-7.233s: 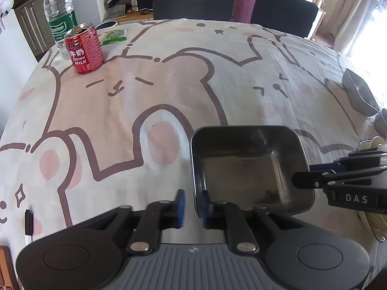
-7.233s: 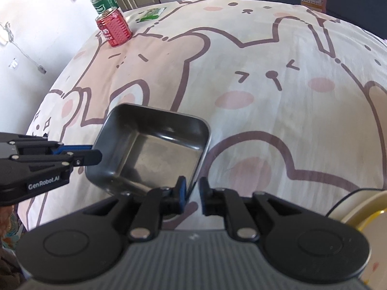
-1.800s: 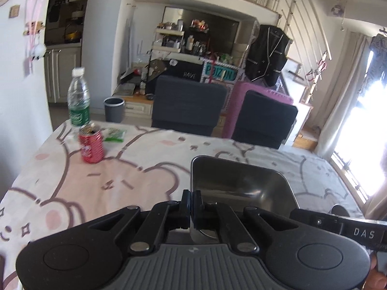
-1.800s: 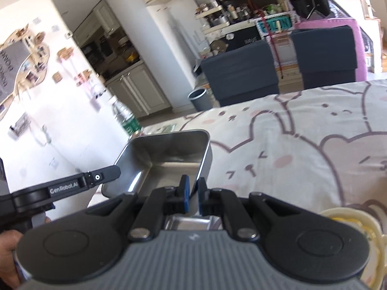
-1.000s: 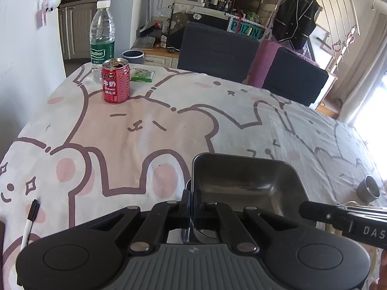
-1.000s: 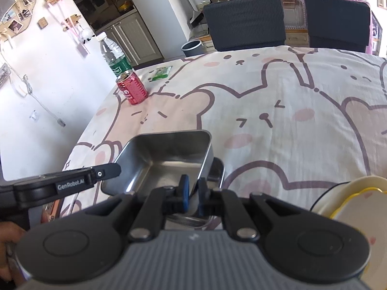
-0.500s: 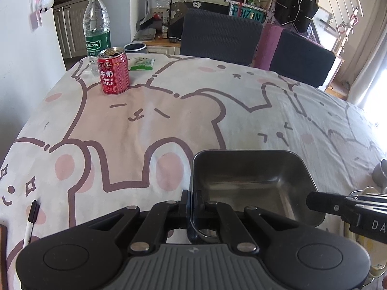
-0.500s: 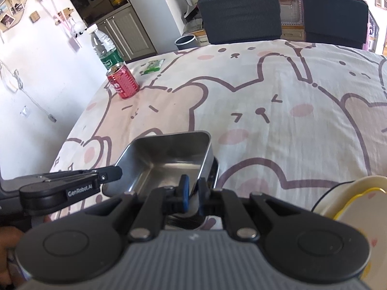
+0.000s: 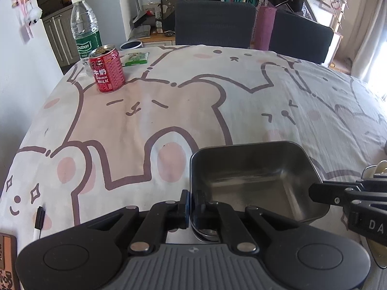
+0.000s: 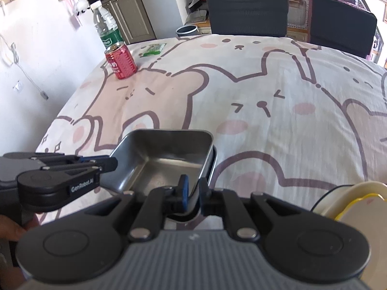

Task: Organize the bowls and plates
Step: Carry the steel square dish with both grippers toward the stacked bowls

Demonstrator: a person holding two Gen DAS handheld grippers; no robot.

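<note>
The left hand-held gripper (image 9: 191, 204) pinches the near-left rim of the square stainless-steel dish (image 9: 254, 178). The dish sits low over a second steel rim on the bear-print tabletop (image 9: 169, 111), spanning between both grippers. The right hand-held gripper (image 10: 192, 192) straddles its right wall, fingers slightly parted.

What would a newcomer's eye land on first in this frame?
The square steel tray, near the table's front edge, nested over another dish, with the left gripper and right gripper straddling its rims from opposite sides. Next, the red milk can at the far left corner.
</note>
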